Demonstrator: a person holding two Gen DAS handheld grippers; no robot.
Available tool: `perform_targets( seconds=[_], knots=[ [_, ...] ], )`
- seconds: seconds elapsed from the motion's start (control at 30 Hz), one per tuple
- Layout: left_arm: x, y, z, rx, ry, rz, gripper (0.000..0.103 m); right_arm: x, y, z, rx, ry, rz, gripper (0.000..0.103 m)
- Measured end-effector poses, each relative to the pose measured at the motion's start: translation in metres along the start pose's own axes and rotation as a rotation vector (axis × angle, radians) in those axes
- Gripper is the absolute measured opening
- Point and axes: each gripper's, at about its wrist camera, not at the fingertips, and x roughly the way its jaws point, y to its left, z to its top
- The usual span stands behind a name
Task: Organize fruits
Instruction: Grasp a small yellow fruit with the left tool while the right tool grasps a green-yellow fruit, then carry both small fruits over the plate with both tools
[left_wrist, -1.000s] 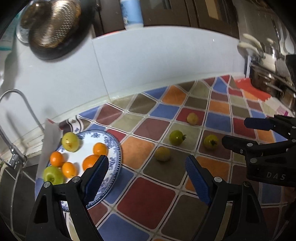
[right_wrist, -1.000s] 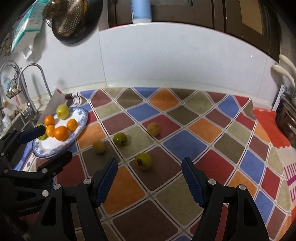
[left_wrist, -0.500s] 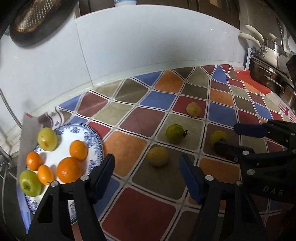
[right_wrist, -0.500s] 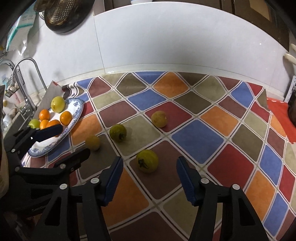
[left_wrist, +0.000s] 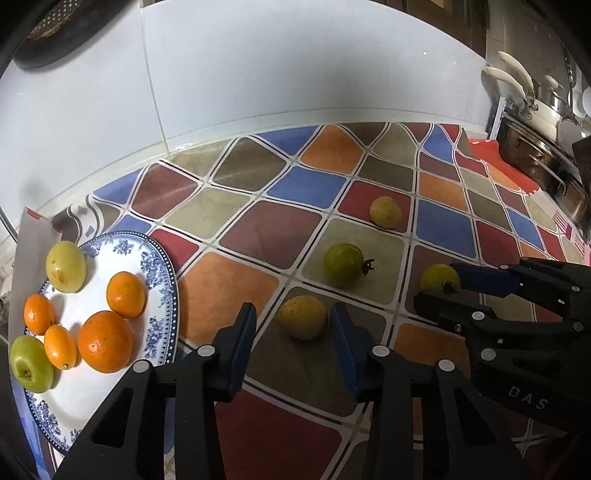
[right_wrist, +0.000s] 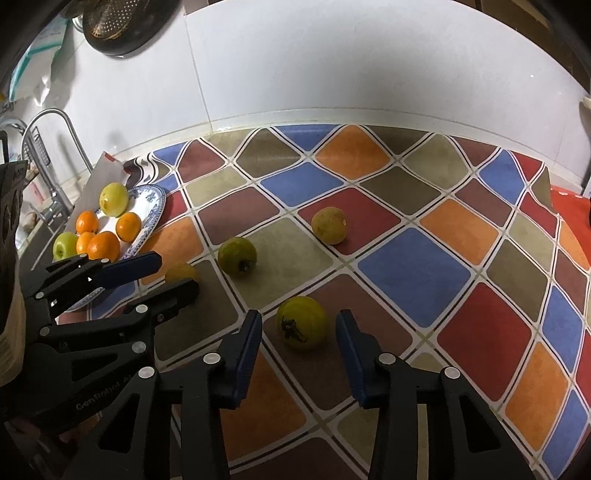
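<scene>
Two grippers low over the bench (left_wrist: 258, 236), which is covered in a coloured diamond-pattern sheet. Left gripper (left_wrist: 291, 325) straddles a yellow speckled fruit (left_wrist: 302, 316): fruit sits on the bench between the blue finger pads, small gaps on both sides, no contact visible; the fingers are closing, narrow by now. In the right wrist view that same fruit is half hidden behind the left gripper (right_wrist: 173, 275).

Right gripper (right_wrist: 299, 330) does the same with a yellow-green stemmed fruit (right_wrist: 302, 322), stem facing the camera; fruit on the bench between the pads, slim gaps either side, fingers closing, not yet pressing.

Two more loose fruits toward the back wall edge of the bench: a green fruit with dried stem (right_wrist: 236, 255) and a pale yellow round fruit (right_wrist: 329, 225), well apart from each other.

Blue-and-white plate (left_wrist: 162, 280) at the left edge of the bench, near the tap (right_wrist: 55, 122). On it: four oranges, largest one (left_wrist: 105, 341) toward the front, a green apple (left_wrist: 31, 364) at the plate's near rim, a yellow-green fruit (left_wrist: 66, 266) at the far rim. Pots (left_wrist: 546, 122) stand at the right end.
</scene>
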Motion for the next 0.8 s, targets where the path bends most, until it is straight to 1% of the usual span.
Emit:
perform_targets(
  seconds=[0.03, 0.1, 0.13, 0.27, 0.47, 0.8],
  knots=[
    [0.001, 0.0, 0.0, 0.001, 0.005, -0.009, 0.035, 0.001, 0.0, 0.0, 0.0, 0.004, -0.001, 0.037],
    [0.001, -0.001, 0.0, 0.0, 0.006, -0.018, 0.029, 0.002, 0.0, 0.0, -0.001, 0.008, -0.001, 0.033],
    [0.001, -0.001, 0.0, 0.0, 0.005, -0.017, 0.029, 0.002, 0.0, -0.001, -0.002, 0.008, -0.003, 0.031],
    [-0.001, -0.003, -0.001, 0.009, 0.005, -0.013, 0.029, 0.0, 0.0, -0.002, -0.005, 0.001, -0.004, 0.03],
    [-0.014, -0.002, 0.001, 0.0, -0.023, 0.002, 0.029, -0.008, 0.001, 0.0, -0.01, -0.02, -0.001, 0.03],
    [-0.049, 0.003, -0.002, -0.041, -0.075, 0.023, 0.029, -0.033, 0.013, 0.004, -0.031, -0.067, 0.016, 0.03]
  ],
)
